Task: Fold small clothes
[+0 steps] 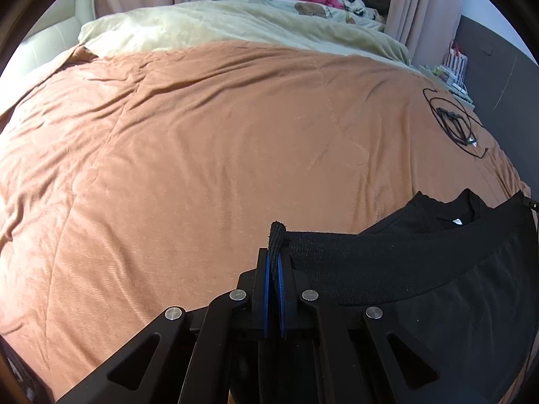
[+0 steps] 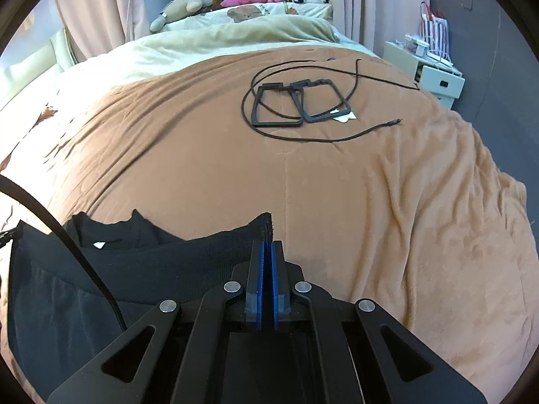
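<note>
Black shorts with a ribbed waistband hang stretched between my two grippers above an orange-brown bedspread. My left gripper is shut on the waistband's left corner, a tuft of fabric sticking out past the blue pads. My right gripper is shut on the waistband's right corner. Just beyond the waistband lies another black garment with a small white label at its collar.
Two black square frames and a looped black cable lie on the bedspread farther back. A cream blanket, soft toys and pink clothes are at the head. A white bedside cabinet stands at the right. A black cable crosses the shorts.
</note>
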A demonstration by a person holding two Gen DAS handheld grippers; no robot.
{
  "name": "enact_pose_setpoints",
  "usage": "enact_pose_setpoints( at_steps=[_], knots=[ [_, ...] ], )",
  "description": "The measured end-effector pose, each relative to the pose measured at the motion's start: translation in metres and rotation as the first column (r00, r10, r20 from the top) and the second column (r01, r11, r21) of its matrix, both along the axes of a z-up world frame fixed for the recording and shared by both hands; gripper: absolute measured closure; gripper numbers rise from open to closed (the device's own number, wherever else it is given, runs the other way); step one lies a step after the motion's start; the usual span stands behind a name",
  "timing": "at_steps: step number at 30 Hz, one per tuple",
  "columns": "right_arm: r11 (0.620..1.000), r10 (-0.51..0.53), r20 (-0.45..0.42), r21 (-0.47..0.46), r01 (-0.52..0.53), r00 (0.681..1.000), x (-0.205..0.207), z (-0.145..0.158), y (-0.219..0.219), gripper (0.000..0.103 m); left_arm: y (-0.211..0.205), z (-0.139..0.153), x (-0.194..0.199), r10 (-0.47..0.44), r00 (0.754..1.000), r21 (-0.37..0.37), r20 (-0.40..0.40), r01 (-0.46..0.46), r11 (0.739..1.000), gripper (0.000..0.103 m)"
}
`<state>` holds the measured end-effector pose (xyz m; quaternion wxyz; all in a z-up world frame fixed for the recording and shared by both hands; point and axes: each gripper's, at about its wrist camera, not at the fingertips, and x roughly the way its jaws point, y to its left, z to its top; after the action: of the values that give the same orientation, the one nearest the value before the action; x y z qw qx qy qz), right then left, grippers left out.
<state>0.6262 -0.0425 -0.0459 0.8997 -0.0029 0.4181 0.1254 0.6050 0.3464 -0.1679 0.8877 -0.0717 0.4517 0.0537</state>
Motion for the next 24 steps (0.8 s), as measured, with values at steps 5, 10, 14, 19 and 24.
enact_pose_setpoints(
  at_steps=[5, 10, 14, 19, 24],
  knots=[
    [1.000, -0.020, -0.070, -0.014, 0.019, 0.997, 0.012, -0.029, 0.004, 0.103, -0.001, -0.021, 0.015, 0.004, 0.999, 0.014, -0.037, -0.003, 1.000, 0.099],
    [0.999, -0.027, -0.133, 0.034, 0.032, 0.991, 0.017, -0.040, -0.001, 0.100, 0.003, -0.041, 0.024, 0.020, 0.993, -0.015, -0.120, -0.022, 1.000, 0.089],
    [0.999, -0.022, -0.133, 0.044, 0.028, 0.991, 0.003, -0.028, -0.009, 0.064, 0.007, -0.028, 0.011, 0.042, 0.993, -0.040, -0.113, -0.047, 0.998, 0.064],
    [0.998, 0.013, -0.114, 0.058, -0.007, 0.993, -0.026, -0.005, -0.021, 0.039, 0.002, -0.012, -0.020, 0.055, 0.993, -0.056, -0.107, -0.061, 0.997, 0.045],
    [0.999, 0.014, -0.087, 0.037, -0.010, 0.996, -0.060, 0.007, -0.038, 0.039, -0.006, -0.004, -0.052, 0.061, 0.992, -0.072, -0.112, -0.069, 0.995, 0.042]
  ],
)
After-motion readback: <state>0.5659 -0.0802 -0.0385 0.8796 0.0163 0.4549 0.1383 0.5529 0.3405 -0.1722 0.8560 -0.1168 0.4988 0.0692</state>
